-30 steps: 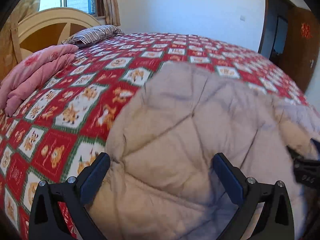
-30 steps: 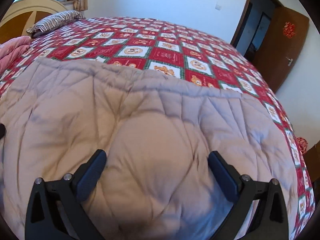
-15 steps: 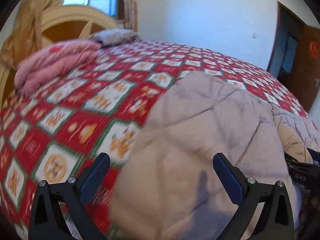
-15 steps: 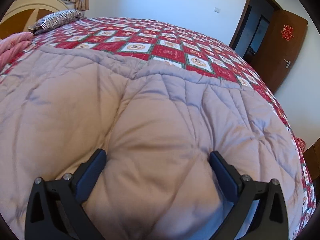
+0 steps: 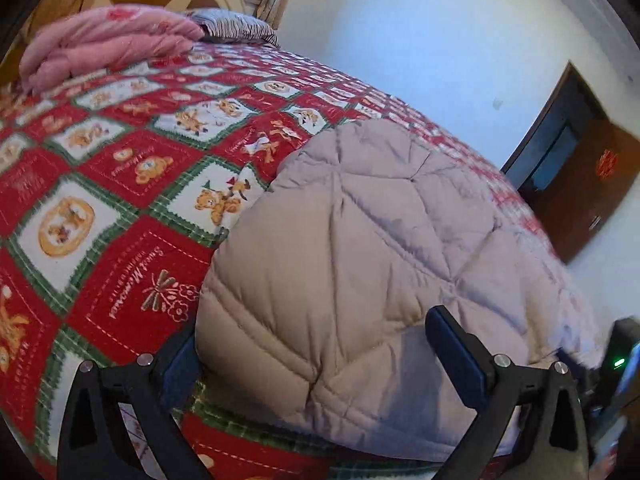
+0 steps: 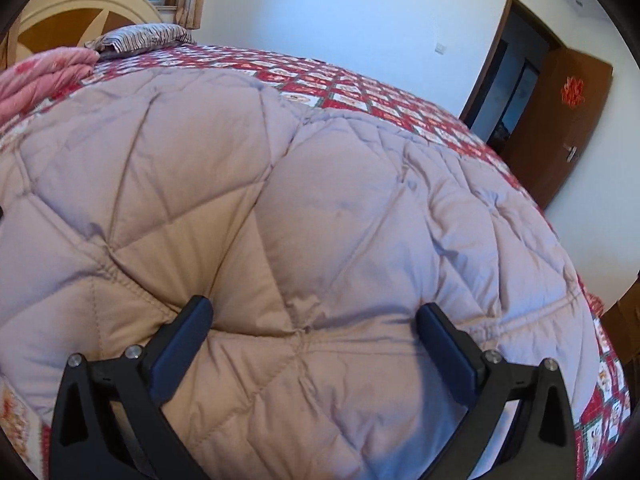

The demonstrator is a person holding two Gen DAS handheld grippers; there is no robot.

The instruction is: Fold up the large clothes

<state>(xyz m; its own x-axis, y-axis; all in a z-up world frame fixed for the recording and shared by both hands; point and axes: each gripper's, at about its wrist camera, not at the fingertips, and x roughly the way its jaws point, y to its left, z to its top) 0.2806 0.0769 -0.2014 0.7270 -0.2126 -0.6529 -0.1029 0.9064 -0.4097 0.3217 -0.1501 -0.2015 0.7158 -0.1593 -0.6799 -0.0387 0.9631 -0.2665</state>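
A large beige quilted coat (image 5: pixel 360 248) lies spread on the bed and fills most of the right wrist view (image 6: pixel 304 208). My left gripper (image 5: pixel 316 356) is open, its fingers straddling the coat's near left corner, the left finger partly behind the fabric edge. My right gripper (image 6: pixel 312 340) is open, its fingers pressed down into the padded coat near its front edge, with a bulge of fabric between them. Neither grips the cloth.
The bed has a red, white and green bear-patterned cover (image 5: pixel 120 184). A folded pink quilt (image 5: pixel 104 40) and a striped pillow (image 6: pixel 140 36) lie by the wooden headboard (image 6: pixel 80 12). A brown door (image 6: pixel 560 128) stands open at the right.
Both grippers have come down and closer to the coat's near edge. The left view has tilted and swung left, showing more bed cover. Both stay open.
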